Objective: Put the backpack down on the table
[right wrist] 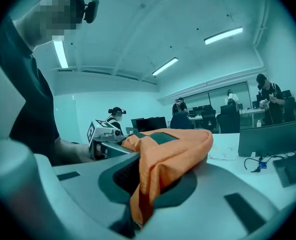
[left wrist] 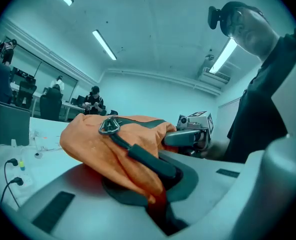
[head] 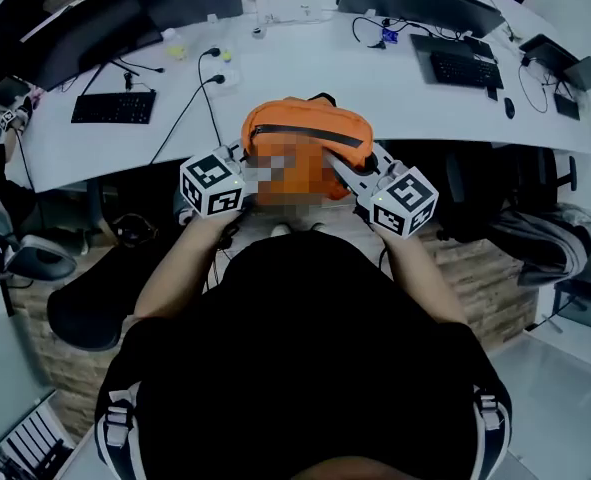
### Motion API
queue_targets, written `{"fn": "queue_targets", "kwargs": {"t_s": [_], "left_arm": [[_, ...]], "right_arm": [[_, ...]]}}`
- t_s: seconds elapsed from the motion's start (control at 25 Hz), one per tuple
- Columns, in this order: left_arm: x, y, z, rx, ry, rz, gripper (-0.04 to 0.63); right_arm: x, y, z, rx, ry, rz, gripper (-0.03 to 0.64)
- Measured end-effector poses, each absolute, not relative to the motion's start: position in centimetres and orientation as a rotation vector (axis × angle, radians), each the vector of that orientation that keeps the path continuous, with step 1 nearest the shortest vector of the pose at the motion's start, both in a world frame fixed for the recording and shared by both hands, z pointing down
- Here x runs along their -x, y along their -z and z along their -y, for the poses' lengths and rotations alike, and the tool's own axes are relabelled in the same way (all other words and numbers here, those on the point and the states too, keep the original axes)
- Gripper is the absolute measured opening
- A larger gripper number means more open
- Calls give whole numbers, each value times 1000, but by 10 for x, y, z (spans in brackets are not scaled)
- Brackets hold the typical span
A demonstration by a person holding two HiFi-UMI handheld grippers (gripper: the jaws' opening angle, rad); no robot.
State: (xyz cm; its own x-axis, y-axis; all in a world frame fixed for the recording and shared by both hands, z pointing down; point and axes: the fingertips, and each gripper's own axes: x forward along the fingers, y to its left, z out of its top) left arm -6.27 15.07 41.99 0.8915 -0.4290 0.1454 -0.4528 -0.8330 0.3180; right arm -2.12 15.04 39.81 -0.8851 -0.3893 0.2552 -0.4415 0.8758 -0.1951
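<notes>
Left gripper (left wrist: 157, 204) has its jaws pinched shut on a fold of the orange backpack (head: 305, 143), held at the worktop's (head: 305, 63) near edge. Right gripper (right wrist: 133, 211) likewise clamps its fabric. It looks soft, slumping and probably light, so gathered cloth should hold well.

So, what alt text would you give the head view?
Seen from above, a person holds an orange backpack at the near edge of a curved white desk. The left hand-held gripper and right hand-held gripper each pinch its fabric from one side.
</notes>
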Motion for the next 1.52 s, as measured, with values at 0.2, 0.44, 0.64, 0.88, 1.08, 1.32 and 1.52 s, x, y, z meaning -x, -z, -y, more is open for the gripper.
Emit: {"fn": "queue_targets", "kwargs": {"t_s": [0.2, 0.44, 0.64, 0.88, 1.08, 1.32, 1.52], "left_arm": [[61, -413, -152, -2722, -97, 630, 44], [61, -410, -160, -2723, -112, 624, 44], [67, -407, -164, -2710, -103, 635, 43], [67, -403, -166, -2717, -102, 648, 43], [68, -404, -163, -2711, -106, 651, 41], [56, -407, -145, -2712, -116, 635, 41], [50, -411, -130, -2694, -120, 651, 41]], "right_arm": [[19, -394, -151, -676, -373, 2844, 60], [19, -392, -158, -701, -433, 2871, 60], [26, -389, -160, -715, -442, 2875, 60], [26, -387, -161, -703, -459, 2886, 61], [26, -388, -158, -700, -481, 2895, 61], [14, -392, -140, -713, -505, 2904, 61], [8, -396, -124, -709, -514, 2906, 61]]}}
